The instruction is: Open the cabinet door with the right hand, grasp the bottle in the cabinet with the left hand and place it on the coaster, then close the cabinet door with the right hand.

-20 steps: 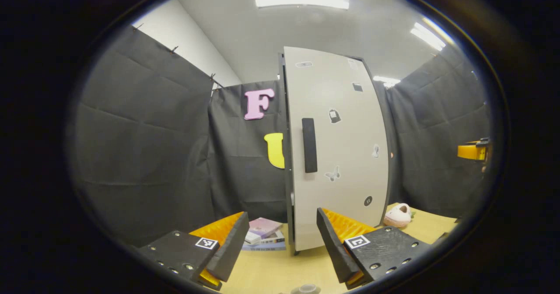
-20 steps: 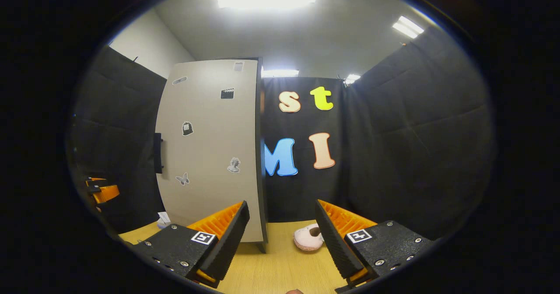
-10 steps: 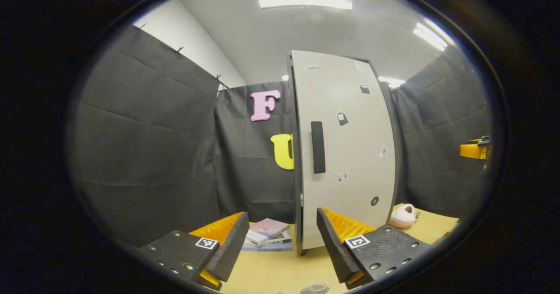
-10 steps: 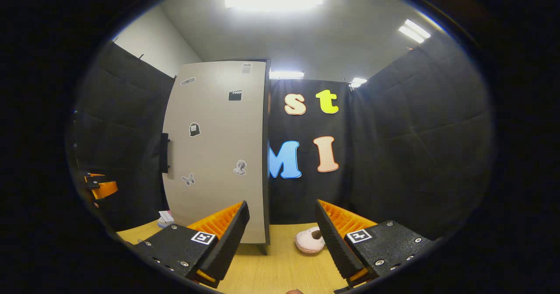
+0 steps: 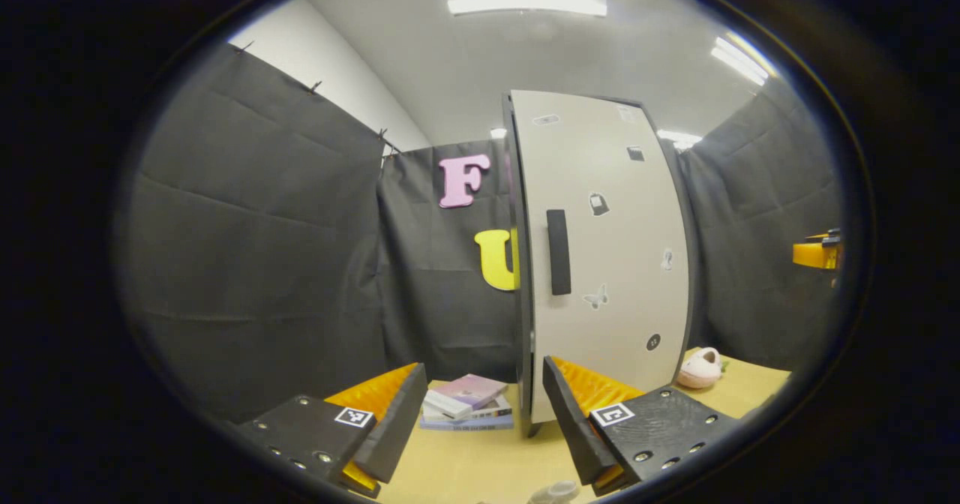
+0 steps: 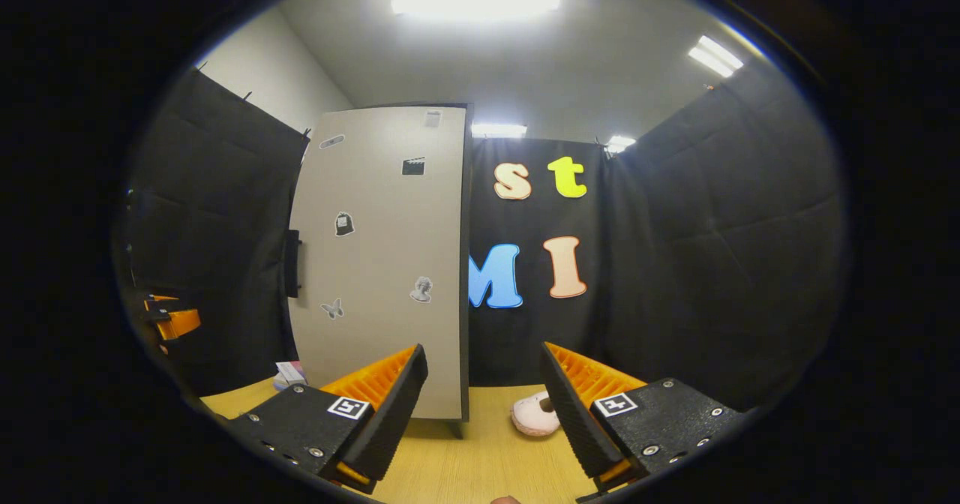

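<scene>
A tall pale cabinet door (image 5: 600,264) is seen shut, standing upright on a light wooden table (image 5: 480,463) inside a dark cloth booth. In the left gripper view, the left gripper (image 5: 484,414) is held with its jaws wide apart and nothing between them. The door's dark handle (image 5: 558,252), a bar with its long axis vertical, lies at about 1 o'clock from that gripper, well apart from it. The right gripper (image 5: 816,253) is glimpsed at 3 o'clock near the edge.

In the right gripper view, the right gripper (image 6: 484,414) is likewise spread wide and empty. The cabinet door (image 6: 382,264) is seen at about 11 o'clock from it, and the handle (image 6: 292,264) sits on the door's far side, at about 10 o'clock, well apart. The left gripper (image 6: 171,321) shows at 9 o'clock.

The bottle cannot be seen; it is judged to be behind the shut door. A stack of books (image 5: 466,402) and a pink slipper (image 5: 700,369) rest on the table beside the cabinet. A small pale object (image 5: 555,492) at 6 o'clock may be the coaster, though this cannot be told. The opening step is judged not yet begun; the right gripper would need to be carried leftward to the handle.
</scene>
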The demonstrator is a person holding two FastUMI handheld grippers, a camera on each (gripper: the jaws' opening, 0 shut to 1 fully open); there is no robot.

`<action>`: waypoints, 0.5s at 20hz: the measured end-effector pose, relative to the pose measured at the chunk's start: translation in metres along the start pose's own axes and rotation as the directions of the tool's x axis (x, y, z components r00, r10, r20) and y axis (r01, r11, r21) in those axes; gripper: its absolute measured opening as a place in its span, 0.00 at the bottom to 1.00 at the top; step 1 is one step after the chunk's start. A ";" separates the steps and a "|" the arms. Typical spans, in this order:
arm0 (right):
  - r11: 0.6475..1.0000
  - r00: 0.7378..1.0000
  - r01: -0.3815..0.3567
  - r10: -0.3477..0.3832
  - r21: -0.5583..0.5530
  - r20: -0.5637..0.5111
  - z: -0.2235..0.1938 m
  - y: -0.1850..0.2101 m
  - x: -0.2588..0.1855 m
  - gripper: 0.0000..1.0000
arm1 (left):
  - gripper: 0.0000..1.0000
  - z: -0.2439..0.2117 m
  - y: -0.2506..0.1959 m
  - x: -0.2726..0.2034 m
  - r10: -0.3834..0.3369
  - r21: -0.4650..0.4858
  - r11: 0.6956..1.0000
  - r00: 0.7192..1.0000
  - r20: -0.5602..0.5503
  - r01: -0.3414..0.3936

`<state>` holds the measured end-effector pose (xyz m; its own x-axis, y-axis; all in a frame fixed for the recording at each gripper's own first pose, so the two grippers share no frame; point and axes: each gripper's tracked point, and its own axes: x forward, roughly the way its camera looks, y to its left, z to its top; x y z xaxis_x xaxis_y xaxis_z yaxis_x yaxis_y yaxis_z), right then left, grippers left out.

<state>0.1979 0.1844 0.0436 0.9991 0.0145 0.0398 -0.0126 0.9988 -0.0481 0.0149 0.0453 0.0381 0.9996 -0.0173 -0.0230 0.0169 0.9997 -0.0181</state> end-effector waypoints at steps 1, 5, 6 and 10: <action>1.000 1.000 0.001 -0.001 0.000 0.001 0.000 0.000 0.000 0.93 | 0.89 0.001 0.001 0.000 0.000 0.000 1.000 1.000 0.000 0.000; 1.000 1.000 0.006 -0.006 0.010 0.000 0.000 0.001 -0.003 0.93 | 0.89 0.000 0.004 -0.002 0.004 0.006 1.000 1.000 -0.001 -0.004; 1.000 1.000 0.007 -0.007 0.011 0.001 0.001 0.001 -0.003 0.93 | 0.92 0.000 0.004 -0.003 0.004 0.008 1.000 1.000 0.000 -0.004; 1.000 1.000 0.008 -0.008 0.012 0.001 0.000 0.001 -0.003 0.93 | 0.89 -0.002 0.004 -0.001 0.001 0.011 1.000 1.000 -0.002 -0.001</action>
<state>0.1947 0.1852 0.0436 0.9991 0.0061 0.0409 -0.0046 0.9993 -0.0358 0.0143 0.0495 0.0365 0.9996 -0.0159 -0.0249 0.0157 0.9998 -0.0075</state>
